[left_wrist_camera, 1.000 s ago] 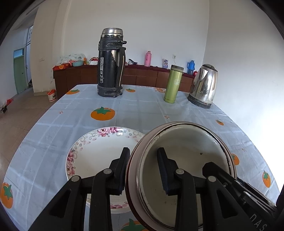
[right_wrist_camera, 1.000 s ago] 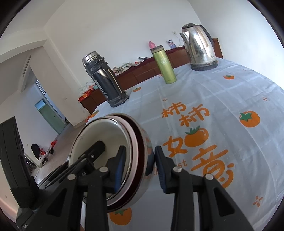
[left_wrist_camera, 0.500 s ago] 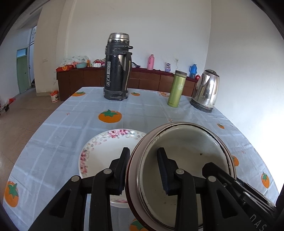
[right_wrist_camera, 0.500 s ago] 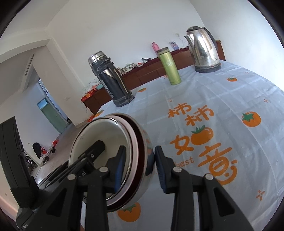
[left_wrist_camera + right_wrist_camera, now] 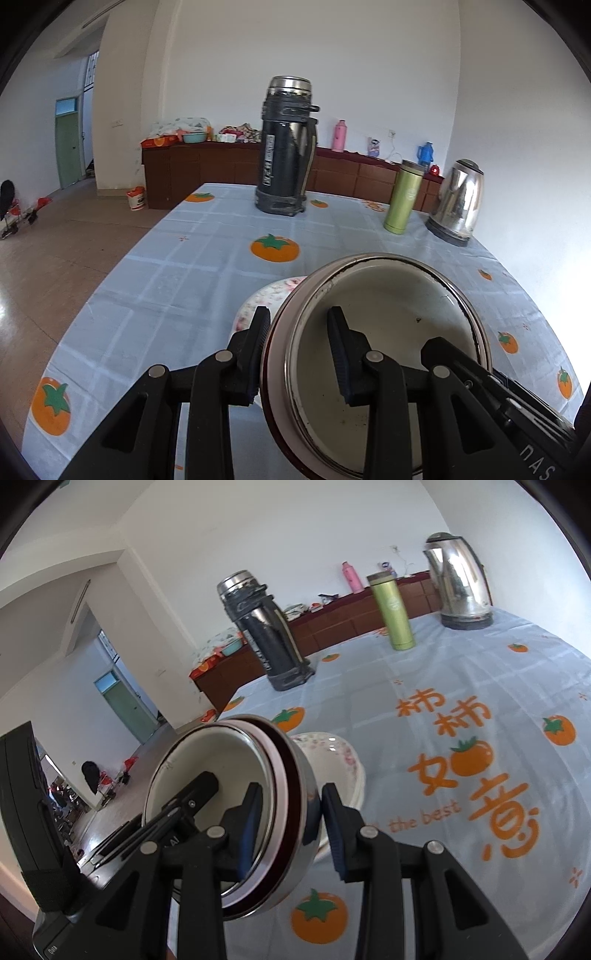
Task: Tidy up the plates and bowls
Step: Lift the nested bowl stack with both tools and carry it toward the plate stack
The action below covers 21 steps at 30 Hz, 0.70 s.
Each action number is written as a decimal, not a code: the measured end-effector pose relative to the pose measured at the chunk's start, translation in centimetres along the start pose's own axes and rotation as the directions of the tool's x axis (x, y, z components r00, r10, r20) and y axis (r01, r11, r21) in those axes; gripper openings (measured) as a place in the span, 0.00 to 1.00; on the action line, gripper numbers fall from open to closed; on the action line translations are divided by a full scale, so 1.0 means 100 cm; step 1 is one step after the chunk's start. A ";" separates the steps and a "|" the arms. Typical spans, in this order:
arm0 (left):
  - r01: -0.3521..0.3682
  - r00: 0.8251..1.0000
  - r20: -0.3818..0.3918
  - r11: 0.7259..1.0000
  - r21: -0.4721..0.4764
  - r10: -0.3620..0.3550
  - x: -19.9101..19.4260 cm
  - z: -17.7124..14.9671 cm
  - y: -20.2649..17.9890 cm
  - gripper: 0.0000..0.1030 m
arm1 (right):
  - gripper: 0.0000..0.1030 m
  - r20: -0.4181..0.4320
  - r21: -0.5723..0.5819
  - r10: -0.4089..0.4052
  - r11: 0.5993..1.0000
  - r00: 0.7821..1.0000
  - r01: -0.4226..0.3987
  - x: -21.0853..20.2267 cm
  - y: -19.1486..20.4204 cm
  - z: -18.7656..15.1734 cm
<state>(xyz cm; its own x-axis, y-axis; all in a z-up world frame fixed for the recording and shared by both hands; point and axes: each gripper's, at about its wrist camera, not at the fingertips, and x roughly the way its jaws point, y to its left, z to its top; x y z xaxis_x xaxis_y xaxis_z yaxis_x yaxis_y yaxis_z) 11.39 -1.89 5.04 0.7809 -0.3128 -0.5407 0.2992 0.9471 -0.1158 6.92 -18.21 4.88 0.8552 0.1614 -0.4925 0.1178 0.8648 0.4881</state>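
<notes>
Persimmon-print tablecloth point(image 5: 207, 266) carries a flowered plate point(image 5: 332, 747), probably under the bowl point(image 5: 388, 332) which left gripper point(image 5: 300, 354) and right gripper point(image 5: 291, 825) clamp by opposite rims.

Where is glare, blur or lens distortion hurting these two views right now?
Left wrist view: the wall at the right edge is blown out white, the tablecloth bends from the fisheye, and the bowl is sharp. Right wrist view: the bowl's steel side shows mirror reflections, the kettle gleams, and the near tablecloth print is slightly soft.
</notes>
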 end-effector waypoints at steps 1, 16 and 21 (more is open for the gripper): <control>-0.005 1.000 0.002 1.000 -0.002 0.005 0.000 0.001 0.003 0.33 | 0.34 -0.001 -0.002 0.004 1.000 1.000 -0.004 0.002 0.002 0.000; -0.036 0.999 0.001 0.999 -0.012 0.036 0.021 0.019 0.016 0.33 | 0.34 -0.010 0.010 0.030 0.999 0.999 -0.030 0.033 0.010 0.018; -0.030 0.999 -0.015 0.999 -0.014 0.030 0.034 0.020 0.013 0.33 | 0.34 -0.018 0.023 0.020 1.000 1.000 -0.020 0.042 0.004 0.024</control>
<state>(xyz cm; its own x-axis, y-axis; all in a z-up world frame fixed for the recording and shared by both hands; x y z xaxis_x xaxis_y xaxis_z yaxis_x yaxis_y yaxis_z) 15.54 -1.85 4.68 0.7810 -0.2830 -0.5567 0.2675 0.9571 -0.1112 11.72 -18.35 4.71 0.8483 0.1876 -0.4952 0.1123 0.8502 0.5143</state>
